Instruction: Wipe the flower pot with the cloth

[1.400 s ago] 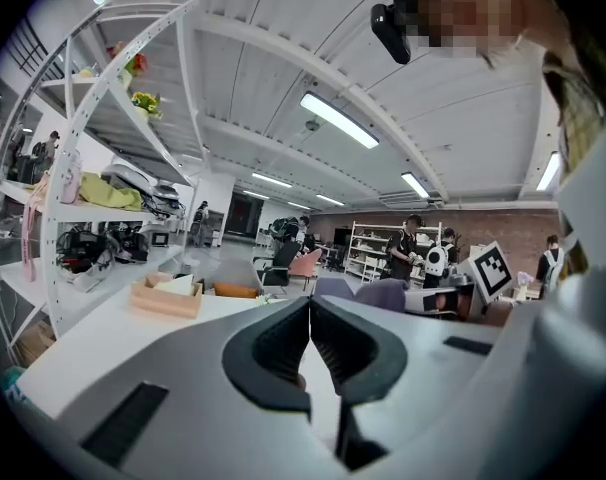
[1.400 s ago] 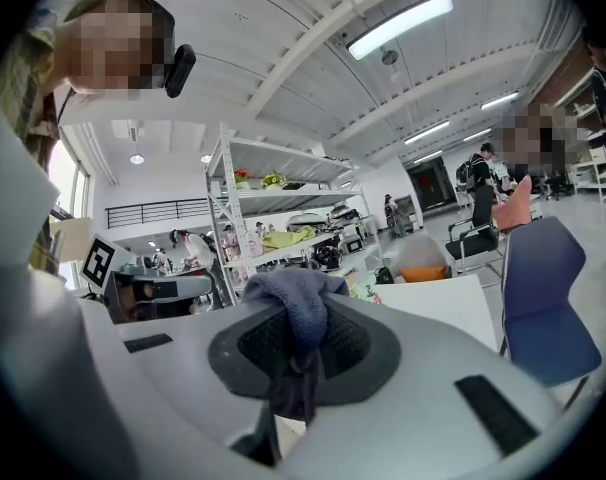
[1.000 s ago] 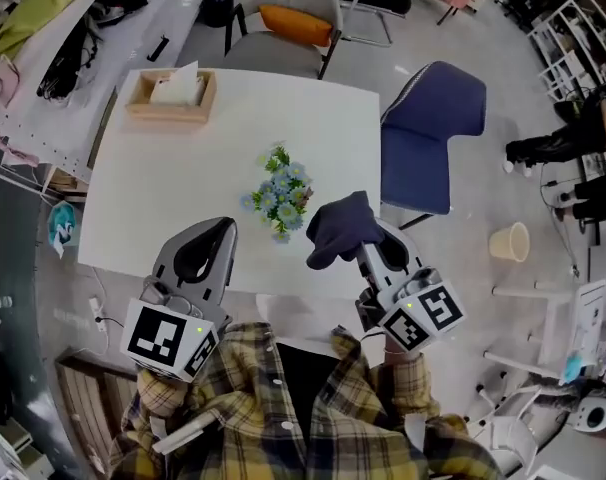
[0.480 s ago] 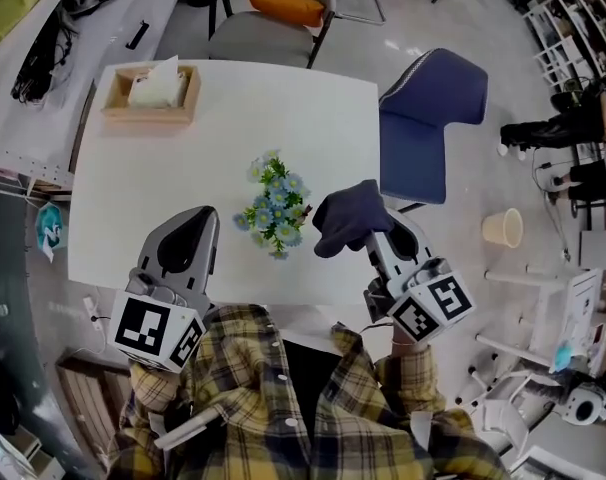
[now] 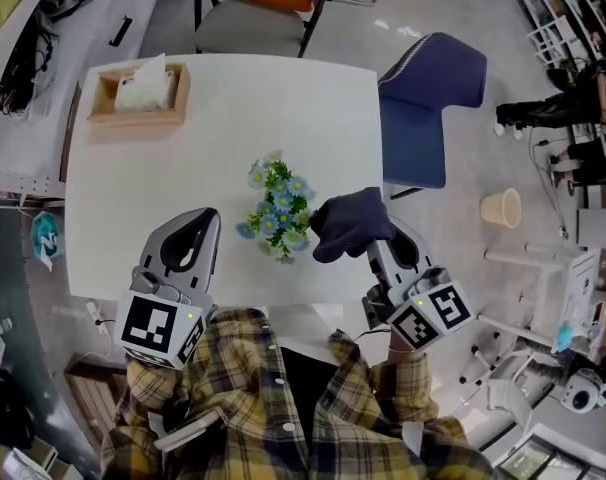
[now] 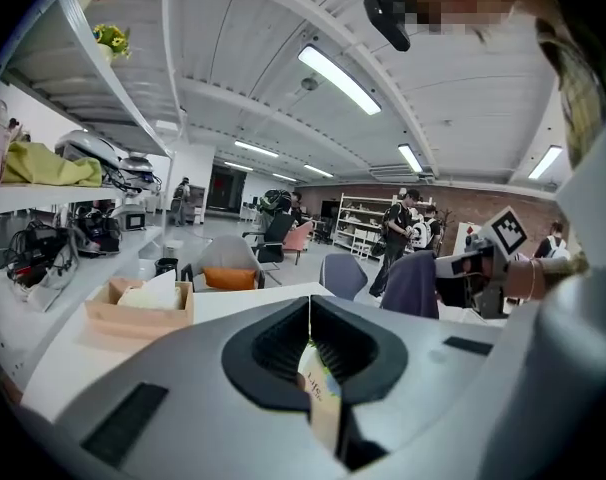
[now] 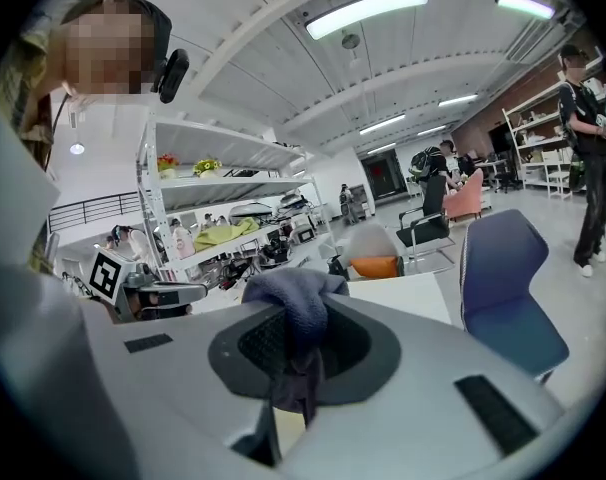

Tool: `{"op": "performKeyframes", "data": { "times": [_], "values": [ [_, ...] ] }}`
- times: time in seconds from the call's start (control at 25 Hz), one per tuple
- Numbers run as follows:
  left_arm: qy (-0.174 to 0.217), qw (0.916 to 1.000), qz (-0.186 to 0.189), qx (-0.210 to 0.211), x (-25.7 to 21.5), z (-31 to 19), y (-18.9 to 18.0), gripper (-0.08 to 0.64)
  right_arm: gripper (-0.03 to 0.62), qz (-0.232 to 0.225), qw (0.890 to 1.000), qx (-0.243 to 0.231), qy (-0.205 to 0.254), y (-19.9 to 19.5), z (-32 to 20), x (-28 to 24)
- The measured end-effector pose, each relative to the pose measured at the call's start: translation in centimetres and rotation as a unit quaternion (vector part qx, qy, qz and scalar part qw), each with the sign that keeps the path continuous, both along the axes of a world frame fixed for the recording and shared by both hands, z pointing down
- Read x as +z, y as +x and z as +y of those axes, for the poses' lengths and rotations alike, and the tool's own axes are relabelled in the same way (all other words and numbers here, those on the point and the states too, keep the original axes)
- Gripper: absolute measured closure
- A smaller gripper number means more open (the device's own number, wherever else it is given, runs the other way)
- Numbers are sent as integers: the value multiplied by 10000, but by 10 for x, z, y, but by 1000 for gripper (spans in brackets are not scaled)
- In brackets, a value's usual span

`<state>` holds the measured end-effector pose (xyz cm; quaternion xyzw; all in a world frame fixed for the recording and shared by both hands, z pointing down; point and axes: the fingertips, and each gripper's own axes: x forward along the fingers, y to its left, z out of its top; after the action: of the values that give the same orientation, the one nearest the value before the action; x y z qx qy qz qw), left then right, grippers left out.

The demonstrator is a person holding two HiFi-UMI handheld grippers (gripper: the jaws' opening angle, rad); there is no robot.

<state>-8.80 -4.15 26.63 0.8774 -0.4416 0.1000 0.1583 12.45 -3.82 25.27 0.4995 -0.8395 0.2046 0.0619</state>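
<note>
Cloth was pinched in my right gripper near the flower pot for wiping; left gripper clenched empty, maybe for steadying.

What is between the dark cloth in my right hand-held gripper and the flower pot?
Nothing visible. The dark blue cloth in the right hand-held gripper sits just right of the blue-flowered pot on the white table, no object between them.
</note>
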Motion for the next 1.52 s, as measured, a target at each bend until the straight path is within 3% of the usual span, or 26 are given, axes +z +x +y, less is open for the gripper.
{"op": "performKeyframes", "data": {
  "times": [0.4, 0.76, 1.2, 1.32, 1.52],
  "values": [
    [-384, 9987, -289, 198, 58, 5, -2, 548, 571, 29, 9990, 23, -456, -1, -5, 56],
    [-364, 9956, -691, 525, 130, 10, 16, 549, 571, -220, 9936, 77, -1102, -4, -7, 132],
    [-508, 9882, -479, 1363, 174, 11, 48, 545, 571, -480, 9899, 74, -1334, -18, -14, 176],
    [-456, 9872, -324, 1490, 171, 10, 54, 503, 571, -516, 9895, 94, -1345, -17, -15, 178],
    [-301, 9815, -340, 1861, 171, 11, 67, 360, 571, -556, 9889, 65, -1374, -18, -17, 179]
  ]
}}
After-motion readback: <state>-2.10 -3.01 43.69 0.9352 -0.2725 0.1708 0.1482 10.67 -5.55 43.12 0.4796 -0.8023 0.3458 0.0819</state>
